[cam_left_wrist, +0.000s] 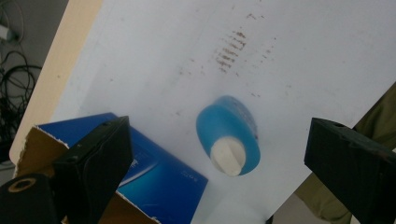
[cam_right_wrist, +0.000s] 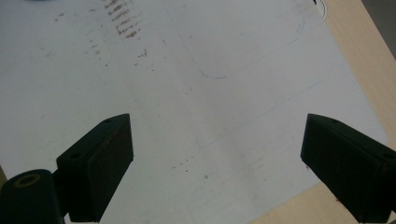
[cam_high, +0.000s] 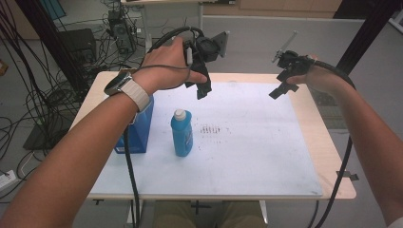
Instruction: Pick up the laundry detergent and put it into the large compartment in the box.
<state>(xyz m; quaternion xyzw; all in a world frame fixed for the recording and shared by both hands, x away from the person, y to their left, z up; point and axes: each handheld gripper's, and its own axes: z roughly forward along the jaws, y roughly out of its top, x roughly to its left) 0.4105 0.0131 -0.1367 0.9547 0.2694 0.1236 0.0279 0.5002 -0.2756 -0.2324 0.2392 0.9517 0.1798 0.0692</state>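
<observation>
Jaws on both grippers stand wide apart and hold nothing. From the high view, the left gripper [cam_high: 203, 90] hangs above the white sheet [cam_high: 247, 156] at about 1 o'clock from the blue bottle [cam_high: 182, 133], which stands upright with its white cap up. An open blue box [cam_high: 138, 130] stands just beside the bottle at its 9 o'clock. The right gripper [cam_high: 280, 90] hovers well apart, toward 2 o'clock from the bottle, over bare sheet.

Looking through the left gripper view, the bottle [cam_left_wrist: 229, 135] sits between the two spread jaws, its cap [cam_left_wrist: 227, 156] facing the camera, with the box [cam_left_wrist: 140, 163] behind the left jaw.

Through the right gripper view, the jaws frame the stained sheet [cam_right_wrist: 210, 102] and the table edge [cam_right_wrist: 359, 51].

I judge this the approach: the left gripper is lined up over the bottle but has not yet come down. Next it must descend straight, keep clear of the box, and close on the bottle's body.
</observation>
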